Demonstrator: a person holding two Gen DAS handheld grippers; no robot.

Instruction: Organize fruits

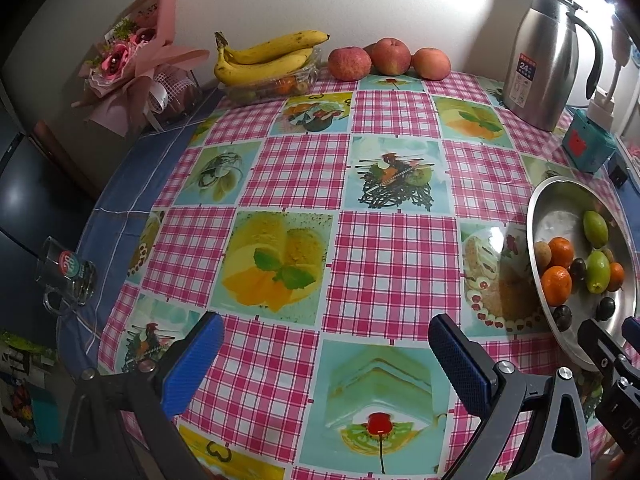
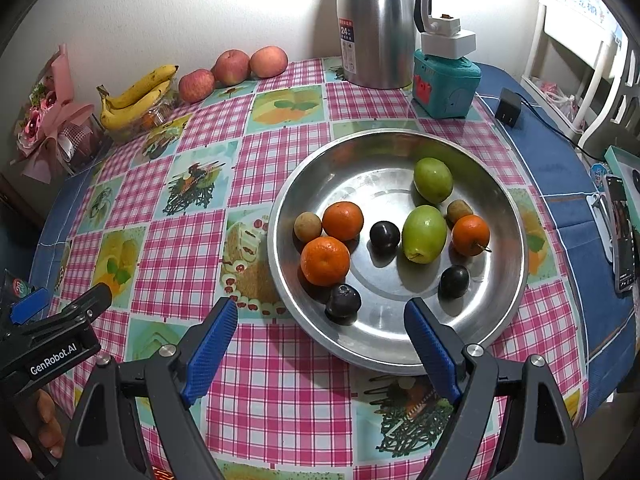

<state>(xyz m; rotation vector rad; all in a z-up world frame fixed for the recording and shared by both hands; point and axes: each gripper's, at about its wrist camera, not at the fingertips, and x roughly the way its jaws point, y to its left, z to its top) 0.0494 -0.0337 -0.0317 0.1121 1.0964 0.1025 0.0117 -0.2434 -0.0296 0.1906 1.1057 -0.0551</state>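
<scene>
a round table (image 2: pixel 280 400) w/ pink-check cloth was seen, a steel jug (image 2: pixel 376 28) at the back by the wall and a steel bowl (image 2: pixel 500 300) set on the right side. in the bowl were held 2 green fruits (image 2: pixel 424 234), 3 oranges (image 2: pixel 325 261), 3 dark plums (image 2: pixel 384 236) and 2 small brown fruits (image 2: pixel 307 227); bananas (image 1: pixel 264 58) and 3 apples (image 1: pixel 390 56) were left at the far edge. both tongs, left gripper (image 1: pixel 324 360) and right gripper (image 2: pixel 320 348), were held wide apart w/ nothing gripped, the right at the bowl's near rim.
</scene>
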